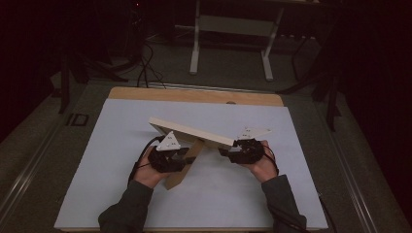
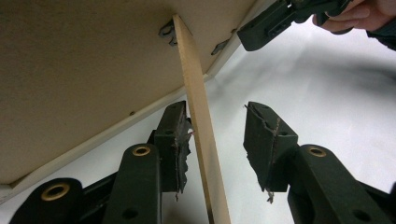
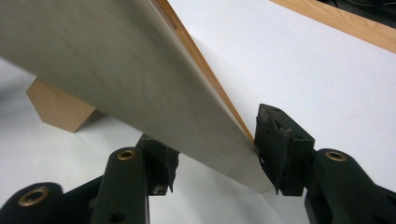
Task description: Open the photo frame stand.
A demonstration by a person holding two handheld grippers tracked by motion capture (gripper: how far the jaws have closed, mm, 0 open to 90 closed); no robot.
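A pale wooden board (image 1: 192,132) with a hinged wooden leg (image 1: 187,162) under it stands tilted on a white-covered table (image 1: 97,184). Small dark metal brackets join the thin, light-brown leg to the board's underside. The left gripper (image 2: 215,140) has its jaws apart around the leg, one pad (image 2: 180,140) touching it. The right gripper (image 3: 215,158) straddles the board's near edge, jaws parted

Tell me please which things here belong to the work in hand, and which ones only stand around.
In the work:
- wooden board, lifted at a slant
- wooden leg hinged under it
- left gripper, jaws either side of the leg
- right gripper, at the board's corner

Standing around:
- white sheet on the table
- white frame on the floor behind
- cables on the floor
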